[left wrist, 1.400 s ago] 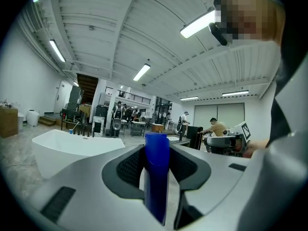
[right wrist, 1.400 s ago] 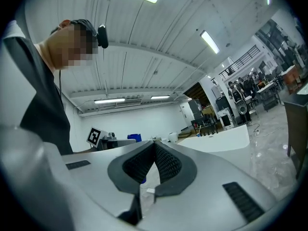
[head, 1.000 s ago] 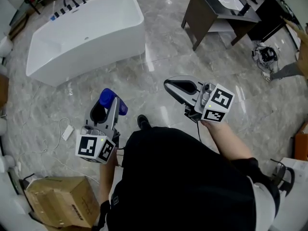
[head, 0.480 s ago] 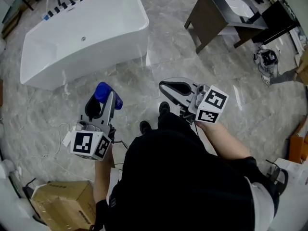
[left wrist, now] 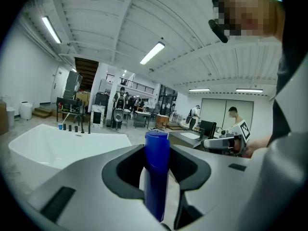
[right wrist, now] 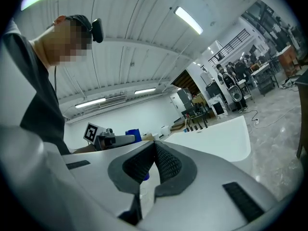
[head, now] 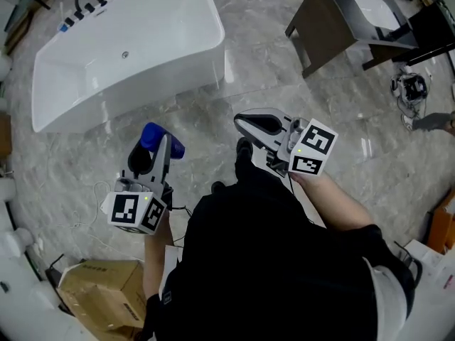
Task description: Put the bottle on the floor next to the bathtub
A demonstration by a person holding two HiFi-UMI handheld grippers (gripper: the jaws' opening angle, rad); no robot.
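Observation:
A blue bottle [head: 158,140] stands upright between the jaws of my left gripper [head: 151,155], which is shut on it; in the left gripper view the bottle [left wrist: 156,172] fills the gap between the dark pads. My right gripper [head: 257,127] is held at the same height to the right, shut with nothing in it, its pads [right wrist: 166,162] meeting at the tips. The white bathtub [head: 131,52] stands on the marble floor ahead and to the left, and it shows in the left gripper view [left wrist: 57,146] and the right gripper view [right wrist: 221,138].
A dark vanity cabinet with a sink [head: 355,20] stands at the upper right. A cardboard box [head: 99,290] sits at the lower left, with a white cable and adapter [head: 99,190] on the floor. People and equipment [left wrist: 120,112] fill the far background.
Both grippers and the person have advanced toward the bathtub, which now lies closer and more to the centre-left. The bottle stays gripped in the left gripper.

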